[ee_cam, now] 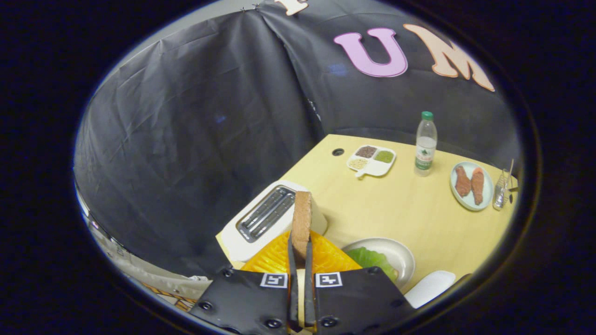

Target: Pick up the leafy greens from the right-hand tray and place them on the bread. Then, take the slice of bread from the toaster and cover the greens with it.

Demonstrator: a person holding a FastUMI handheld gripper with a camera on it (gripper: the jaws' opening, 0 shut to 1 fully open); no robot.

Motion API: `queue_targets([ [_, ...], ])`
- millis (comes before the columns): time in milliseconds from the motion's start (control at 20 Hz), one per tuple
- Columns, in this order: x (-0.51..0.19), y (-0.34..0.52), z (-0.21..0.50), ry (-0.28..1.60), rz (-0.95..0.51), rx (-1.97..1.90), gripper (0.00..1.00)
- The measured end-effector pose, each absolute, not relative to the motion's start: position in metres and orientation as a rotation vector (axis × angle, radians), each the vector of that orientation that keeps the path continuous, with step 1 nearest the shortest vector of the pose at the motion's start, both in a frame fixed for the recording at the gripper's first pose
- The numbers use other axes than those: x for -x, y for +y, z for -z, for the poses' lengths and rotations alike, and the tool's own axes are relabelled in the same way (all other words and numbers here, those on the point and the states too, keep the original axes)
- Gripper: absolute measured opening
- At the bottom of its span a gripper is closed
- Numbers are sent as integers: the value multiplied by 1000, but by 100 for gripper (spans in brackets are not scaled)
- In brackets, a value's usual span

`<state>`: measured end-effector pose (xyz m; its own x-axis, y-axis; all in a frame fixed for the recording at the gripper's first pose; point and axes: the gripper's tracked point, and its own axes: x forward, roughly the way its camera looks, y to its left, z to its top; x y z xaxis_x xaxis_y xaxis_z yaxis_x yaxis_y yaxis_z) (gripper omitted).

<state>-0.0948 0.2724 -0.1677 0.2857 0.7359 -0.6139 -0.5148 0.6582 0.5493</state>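
Gripping a slice of bread (301, 222) edge-on, the gripper (301, 253) has its jaws clamped on the slice's lower end, one finger on each flat side, so the slice stands upright between them and reaches ahead of the fingertips. Just beyond and to the left of the slice sits the white toaster (267, 218), its two slots facing up. Below the slice, right at the fingers, lies an orange ribbed tray (274, 258). Beside it to the right is a pale plate (400, 253) holding the leafy greens (372, 260); whether bread lies under the greens cannot be made out. A white flat object (430, 286) lies near that plate, further right. All of this rests on a light wooden tabletop (396, 209). Well beyond the fingers stand a white divided dish (371, 160) with three small fillings, a clear bottle (425, 144) with a green cap, and a blue-white plate (471, 186) carrying two reddish pieces of food. Next to that plate is a small wire holder (502, 190).
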Motion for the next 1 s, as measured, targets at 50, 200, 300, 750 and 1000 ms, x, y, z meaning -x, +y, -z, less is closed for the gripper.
queue_targets([
  [50, 95, 265, 174, 973, -835, -267, 8],
  [200, 101, 250, 190, 996, -807, -294, 8],
  [300, 103, 242, 202, 1005, -793, -315, 8],
  [750, 123, 227, 250, 1080, -745, -472, 8],
  [1000, 126, 211, 276, 1123, -683, -494, 8],
])
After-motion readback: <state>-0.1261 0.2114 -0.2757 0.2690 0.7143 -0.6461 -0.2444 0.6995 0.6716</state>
